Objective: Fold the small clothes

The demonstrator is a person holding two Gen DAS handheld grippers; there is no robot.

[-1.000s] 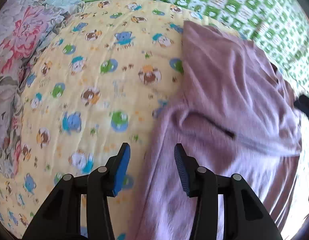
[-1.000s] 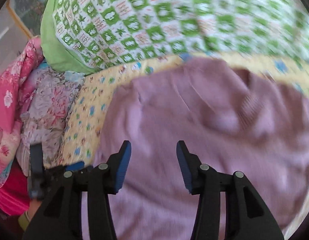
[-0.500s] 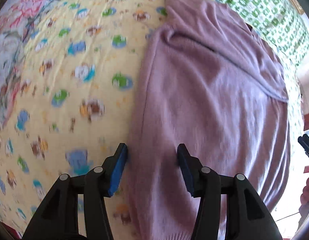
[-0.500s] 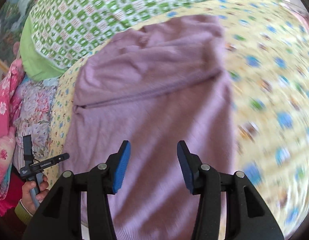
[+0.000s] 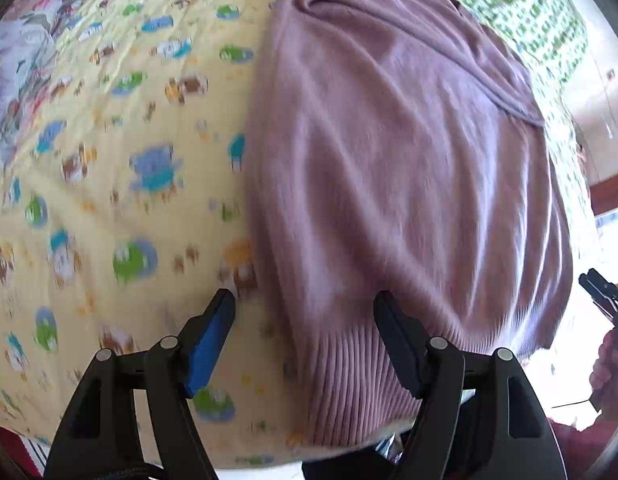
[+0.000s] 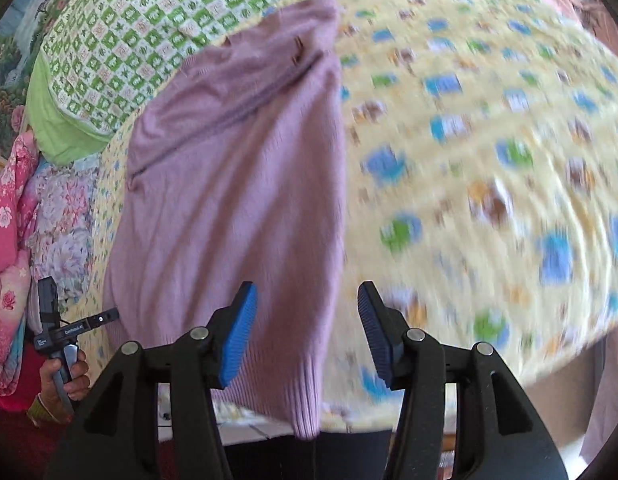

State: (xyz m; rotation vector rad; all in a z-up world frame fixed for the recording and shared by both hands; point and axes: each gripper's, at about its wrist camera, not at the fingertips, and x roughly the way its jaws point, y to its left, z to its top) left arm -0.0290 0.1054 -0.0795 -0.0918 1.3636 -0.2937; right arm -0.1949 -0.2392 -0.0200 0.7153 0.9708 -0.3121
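Both grippers have drawn back to the mauve sweater's (image 5: 389, 168) ribbed hem (image 5: 361, 384). Left gripper (image 5: 305, 312) and right gripper (image 6: 305, 304) gape wide, empty. Sweater lies flat on the yellow quilt (image 5: 109, 160).

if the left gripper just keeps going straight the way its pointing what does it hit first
Probably the ribbed hem of the purple sweater, lying between and just ahead of the open left gripper; its left finger is over the yellow quilt. Depth is uncertain.

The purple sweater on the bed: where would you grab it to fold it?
Probably the ribbed hem of the sweater, at its two bottom corners, coming from the bed's near edge. The hem lies nearest, and both the left gripper and right gripper are open, pointing at it.
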